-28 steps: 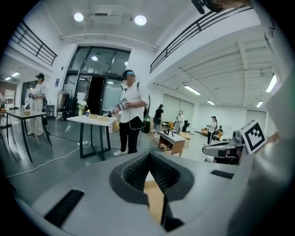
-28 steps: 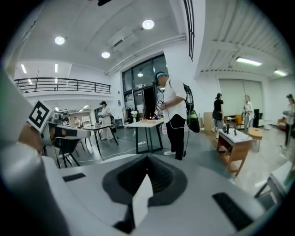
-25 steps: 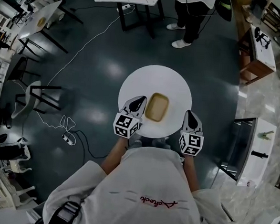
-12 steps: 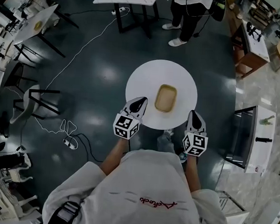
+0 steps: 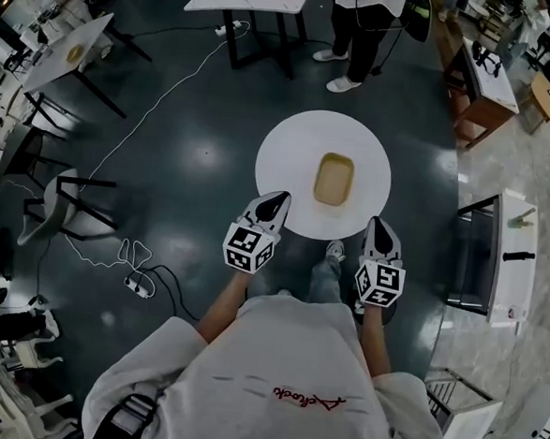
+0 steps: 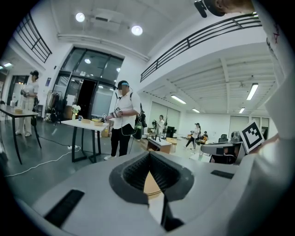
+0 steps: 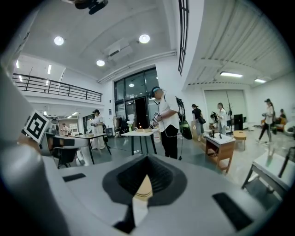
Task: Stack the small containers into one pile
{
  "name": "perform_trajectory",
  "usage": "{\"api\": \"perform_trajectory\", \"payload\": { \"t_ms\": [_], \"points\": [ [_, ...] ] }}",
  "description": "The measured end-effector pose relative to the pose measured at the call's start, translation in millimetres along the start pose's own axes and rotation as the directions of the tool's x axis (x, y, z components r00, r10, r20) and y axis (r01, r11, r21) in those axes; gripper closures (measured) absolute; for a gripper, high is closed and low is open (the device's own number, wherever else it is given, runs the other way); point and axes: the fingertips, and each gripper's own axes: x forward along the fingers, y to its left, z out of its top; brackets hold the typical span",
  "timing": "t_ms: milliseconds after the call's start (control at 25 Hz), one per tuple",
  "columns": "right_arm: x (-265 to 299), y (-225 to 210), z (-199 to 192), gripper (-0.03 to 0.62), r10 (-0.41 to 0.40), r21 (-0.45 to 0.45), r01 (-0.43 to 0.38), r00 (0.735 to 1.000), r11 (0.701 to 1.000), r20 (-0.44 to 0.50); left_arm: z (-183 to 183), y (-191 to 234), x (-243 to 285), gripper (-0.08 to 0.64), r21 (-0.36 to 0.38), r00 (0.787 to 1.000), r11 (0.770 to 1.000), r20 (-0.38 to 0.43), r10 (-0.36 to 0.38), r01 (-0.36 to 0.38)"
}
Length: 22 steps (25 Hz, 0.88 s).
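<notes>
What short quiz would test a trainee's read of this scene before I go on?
1. True or false: the left claw holds the tan container.
2. The white table is: A round, B square, C triangular.
3. Fill in: the right claw is ___ (open or shut).
Key: 1 false, that claw is shut and empty, and the container sits on the table. 2 A. 3 shut.
</notes>
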Motion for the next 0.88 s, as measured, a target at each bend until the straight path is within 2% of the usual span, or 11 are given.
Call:
{"api": "perform_trajectory", "payload": {
  "t_ms": [880],
  "points": [
    [-6, -18, 7, 0.572, -0.011, -0.014, 0.011, 1.000, 1.000, 0.009, 3, -22, 19, 0.549, -0.013, 1.000, 1.000, 0.014, -0.018, 0.018]
  ]
}}
